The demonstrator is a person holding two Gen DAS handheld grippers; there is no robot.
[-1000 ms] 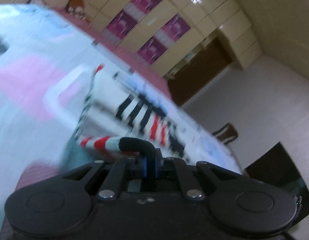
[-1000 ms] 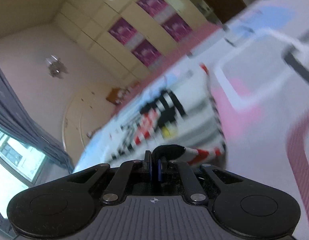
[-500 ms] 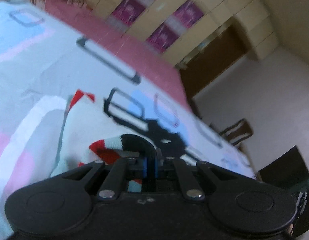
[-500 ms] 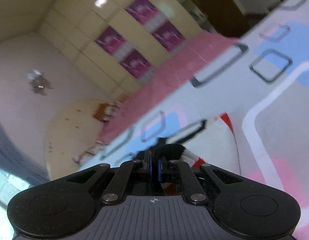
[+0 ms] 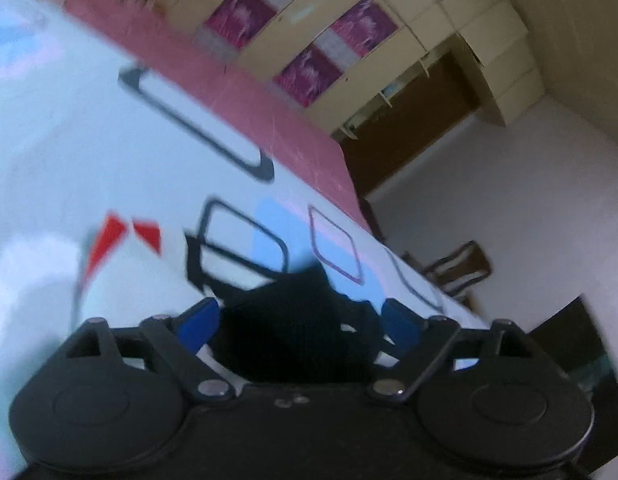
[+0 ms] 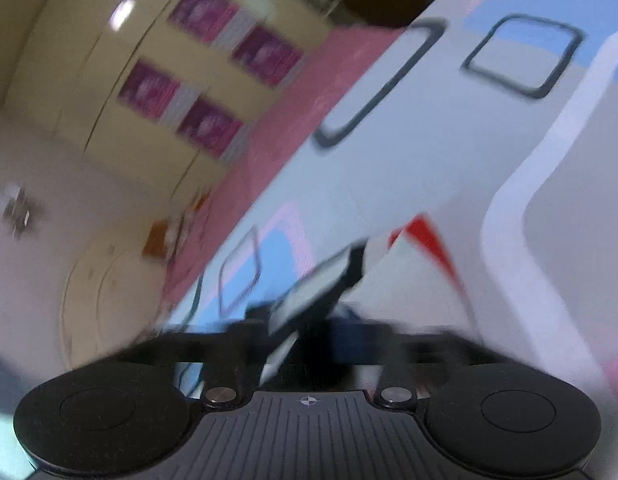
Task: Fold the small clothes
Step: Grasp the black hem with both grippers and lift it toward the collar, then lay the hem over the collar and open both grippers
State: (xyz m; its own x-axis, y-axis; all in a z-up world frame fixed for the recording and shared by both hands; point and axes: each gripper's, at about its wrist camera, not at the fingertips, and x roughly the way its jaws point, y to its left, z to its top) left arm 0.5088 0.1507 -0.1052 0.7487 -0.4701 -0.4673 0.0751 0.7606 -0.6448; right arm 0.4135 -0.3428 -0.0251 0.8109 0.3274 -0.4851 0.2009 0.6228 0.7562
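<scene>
The small garment (image 5: 121, 272) is white with red trim and a black cuff (image 5: 285, 320). It lies on the patterned bedsheet (image 5: 109, 140), close under both grippers. My left gripper (image 5: 299, 320) is open, blue pads (image 5: 201, 320) spread, with the black cuff loose between them. In the right wrist view the garment (image 6: 401, 280) shows its red trim and a black edge. My right gripper (image 6: 329, 340) is open too, its fingers blurred by motion, just over the garment's edge.
The bedsheet (image 6: 509, 160) has blue, pink and grey shapes with a pink border (image 5: 237, 92). Cream wardrobes with magenta panels (image 5: 321, 28) stand behind the bed. A wooden chair (image 5: 457, 272) stands beside the bed, past its edge.
Both grippers were shut on the garment's cuffs and carried them forward over the sheet. Now both have opened and let the cuffs go onto the garment.
</scene>
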